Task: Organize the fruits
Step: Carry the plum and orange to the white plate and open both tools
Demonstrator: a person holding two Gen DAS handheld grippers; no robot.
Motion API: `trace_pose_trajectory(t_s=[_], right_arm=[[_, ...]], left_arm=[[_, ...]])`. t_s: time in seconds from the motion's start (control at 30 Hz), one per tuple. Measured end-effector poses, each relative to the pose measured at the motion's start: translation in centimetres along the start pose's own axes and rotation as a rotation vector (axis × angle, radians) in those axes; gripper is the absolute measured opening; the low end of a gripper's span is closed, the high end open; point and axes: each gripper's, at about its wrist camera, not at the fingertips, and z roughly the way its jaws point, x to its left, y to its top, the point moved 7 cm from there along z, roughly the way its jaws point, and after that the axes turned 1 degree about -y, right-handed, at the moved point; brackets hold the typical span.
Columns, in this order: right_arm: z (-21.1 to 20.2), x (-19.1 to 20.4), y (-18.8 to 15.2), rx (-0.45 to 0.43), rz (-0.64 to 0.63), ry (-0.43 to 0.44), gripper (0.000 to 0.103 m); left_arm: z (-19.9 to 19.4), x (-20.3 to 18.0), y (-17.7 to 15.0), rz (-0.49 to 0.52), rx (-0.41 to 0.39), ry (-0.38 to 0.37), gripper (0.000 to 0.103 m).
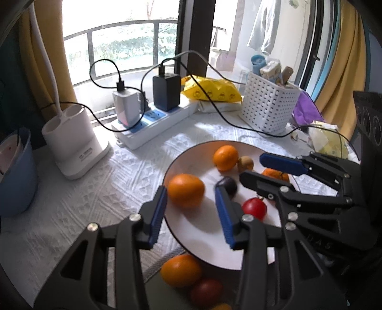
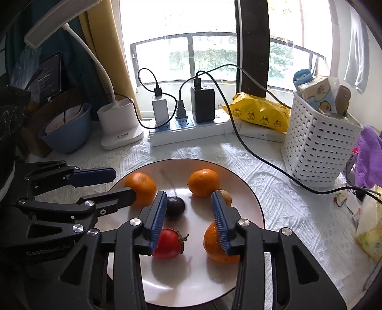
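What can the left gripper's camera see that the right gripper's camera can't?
Only the left view shows an orange and a dark red fruit off the plate, near its front edge. Only the right view shows the lamp head and a dark screen. Both share the plate, tomato, dark plum and white basket.

power strip [image 2: 191, 132]; white basket [image 2: 317, 152]; yellow packet [image 2: 260, 112]; blue bowl [image 2: 65, 133]; lamp base [image 2: 119, 126]

"GenRobot.AI" on the left tongs [image 2: 114, 184] body; lamp base label unreadable.
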Motion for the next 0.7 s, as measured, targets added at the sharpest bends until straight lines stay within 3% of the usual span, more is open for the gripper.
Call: trace_pose_trajectory(t_s=[0.7], right_arm=[[-5.7,2.6,-0.4,-0.062,-0.028,0.002,0.041]], left_arm=[[-7.4,0.7,-2.1,-0.084,-0.09,0.036,0.044]])
